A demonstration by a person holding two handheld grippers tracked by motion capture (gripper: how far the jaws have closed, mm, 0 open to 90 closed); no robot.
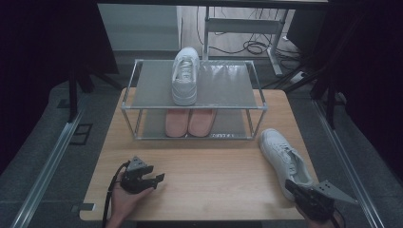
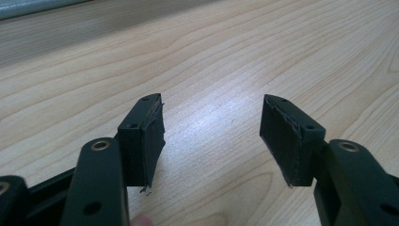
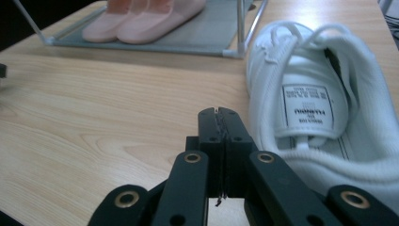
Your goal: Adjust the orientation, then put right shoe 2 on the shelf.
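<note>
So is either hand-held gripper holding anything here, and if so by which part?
Nothing is held. The left hand-held gripper is open over bare table. The right hand-held gripper is shut on nothing, beside the white sneaker.

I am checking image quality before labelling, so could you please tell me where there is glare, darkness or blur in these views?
High view: the surroundings are very dark, and the light wooden table is evenly lit. Left gripper view: a pale glare patch lies on the wood between the open jaws. Right gripper view: the white laced sneaker is fairly sharp, and the pair of pink shoes looks soft.
</note>
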